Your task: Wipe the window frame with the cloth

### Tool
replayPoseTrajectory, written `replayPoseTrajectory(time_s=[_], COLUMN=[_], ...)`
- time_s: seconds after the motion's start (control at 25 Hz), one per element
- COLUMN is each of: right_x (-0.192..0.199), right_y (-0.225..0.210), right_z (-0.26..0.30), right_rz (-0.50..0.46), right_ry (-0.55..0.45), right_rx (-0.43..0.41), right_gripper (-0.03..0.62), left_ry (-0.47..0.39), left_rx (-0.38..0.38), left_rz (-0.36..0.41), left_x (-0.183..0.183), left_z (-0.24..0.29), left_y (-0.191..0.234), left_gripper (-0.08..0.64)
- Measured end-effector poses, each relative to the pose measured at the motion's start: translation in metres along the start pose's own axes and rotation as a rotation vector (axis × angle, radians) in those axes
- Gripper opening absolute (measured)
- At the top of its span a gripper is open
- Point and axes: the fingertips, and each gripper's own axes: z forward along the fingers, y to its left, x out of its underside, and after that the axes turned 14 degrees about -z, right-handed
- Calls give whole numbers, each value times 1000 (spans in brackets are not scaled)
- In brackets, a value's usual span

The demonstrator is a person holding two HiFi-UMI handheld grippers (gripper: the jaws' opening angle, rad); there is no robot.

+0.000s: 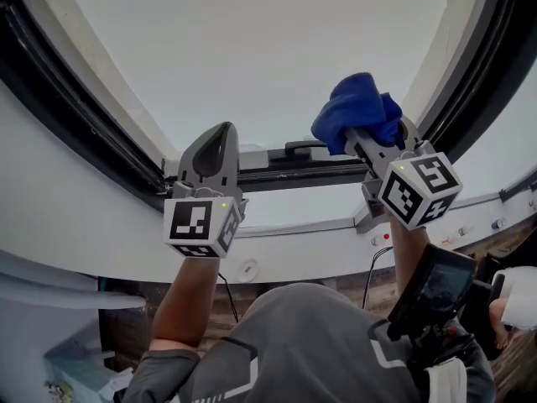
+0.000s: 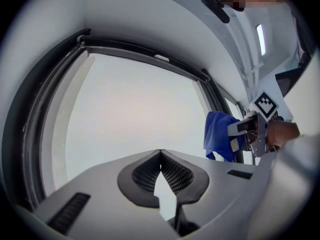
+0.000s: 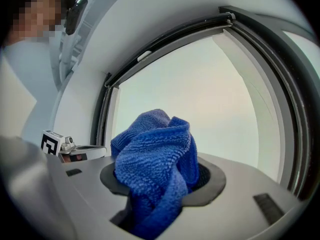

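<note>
Blue terry cloth (image 3: 155, 169) bunched in right gripper (image 3: 162, 181).

Head view tilts upward, apparently; both gripper views face the same window frame (image 1: 289, 175) closely.

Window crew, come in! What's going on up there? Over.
Left hand-held gripper shut, empty. Right hand-held gripper shut on blue cloth, raised by the window frame. Nothing seen in the way. Over.
</note>
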Motion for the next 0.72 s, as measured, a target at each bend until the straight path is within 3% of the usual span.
replayPoseTrajectory(time_s=[0.08, 0.2, 0.28, 0.52, 0.72], right_x=[14, 34, 44, 64, 79], right_y=[9, 22, 29, 50, 60], right_z=[-1, -6, -11, -18, -22], right_rz=[6, 27, 48, 26, 38], right_ry=[22, 54, 65, 83, 89], right_rx=[-6, -27, -33, -62, -57], right_gripper=[222, 222, 222, 224, 227], left_ry=[15, 67, 97, 81, 46], left_rx=[-25, -54, -62, -133, -41], left_rz=[-32, 38, 41, -113, -238], left_x=[15, 40, 57, 79, 89], left_z=[-15, -41, -57, -82, -82], left_y=[9, 14, 18, 31, 10], left_gripper=[9, 9, 9, 9, 9])
